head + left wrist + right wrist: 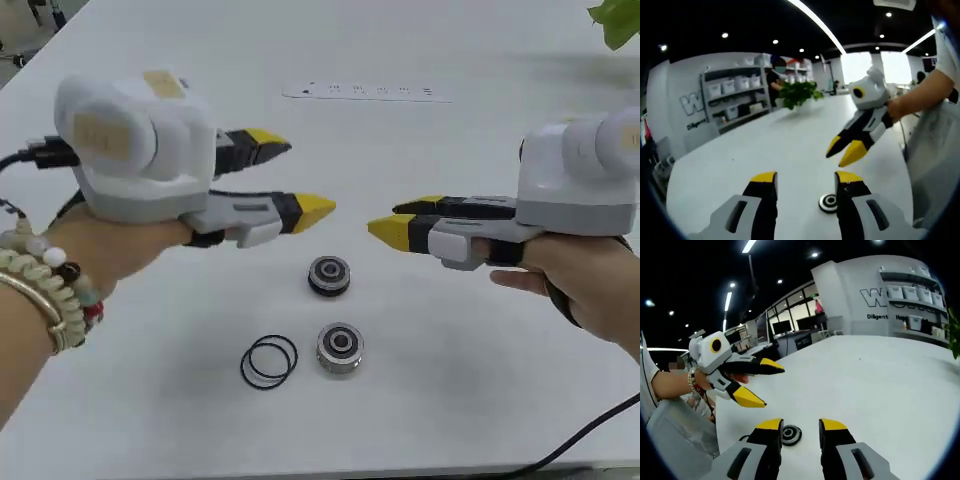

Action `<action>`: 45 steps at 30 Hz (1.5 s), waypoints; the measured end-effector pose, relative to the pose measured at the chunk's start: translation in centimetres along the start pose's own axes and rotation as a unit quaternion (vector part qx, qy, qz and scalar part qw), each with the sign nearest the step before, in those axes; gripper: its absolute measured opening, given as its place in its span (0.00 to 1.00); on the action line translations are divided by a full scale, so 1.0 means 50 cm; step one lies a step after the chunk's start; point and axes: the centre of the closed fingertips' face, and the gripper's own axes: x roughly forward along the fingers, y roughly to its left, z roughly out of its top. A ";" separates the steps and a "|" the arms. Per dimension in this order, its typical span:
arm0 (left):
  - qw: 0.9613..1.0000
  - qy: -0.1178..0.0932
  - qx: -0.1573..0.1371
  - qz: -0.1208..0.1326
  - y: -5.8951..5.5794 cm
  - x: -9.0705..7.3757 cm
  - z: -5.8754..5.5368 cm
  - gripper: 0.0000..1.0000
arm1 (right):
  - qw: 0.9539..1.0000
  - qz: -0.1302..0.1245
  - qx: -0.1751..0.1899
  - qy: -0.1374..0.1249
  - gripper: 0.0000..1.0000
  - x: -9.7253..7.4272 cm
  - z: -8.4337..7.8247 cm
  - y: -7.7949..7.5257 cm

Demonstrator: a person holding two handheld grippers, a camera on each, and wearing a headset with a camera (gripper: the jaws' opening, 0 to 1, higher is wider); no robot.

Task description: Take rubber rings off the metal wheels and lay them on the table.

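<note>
On the white table point(450, 380) stand two metal wheels. The farther wheel point(329, 276) has a black rubber ring around it; the nearer wheel point(340, 348) is bare metal. Two loose rubber rings point(269, 361) lie flat to its left. My left gripper point(292, 175) hovers open above and left of the wheels, nothing in it. My right gripper point(400, 220) faces it from the right, jaws a little apart and empty. A wheel point(828, 202) sits just beyond my left gripper point(806, 180), by its right jaw. The same ringed wheel point(790, 434) lies just ahead of my right gripper point(801, 426).
A white power strip point(365, 92) lies at the far side of the table. A black cable point(590, 435) runs along the near right edge. A green plant point(797, 93) stands at the table's far end, with shelves point(732, 97) behind.
</note>
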 end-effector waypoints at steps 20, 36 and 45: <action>0.997 0.056 -0.041 -0.017 -0.062 0.055 -0.088 0.29 | 0.997 0.012 -0.035 0.072 0.26 0.023 -0.071 0.023; 0.993 0.090 -0.081 -0.012 -0.061 0.054 -0.134 0.16 | 0.994 0.021 -0.047 0.097 0.24 0.032 -0.099 0.033; 0.991 0.097 -0.087 -0.024 -0.070 0.047 -0.133 0.14 | 0.989 0.014 -0.077 0.122 0.27 0.044 -0.135 0.029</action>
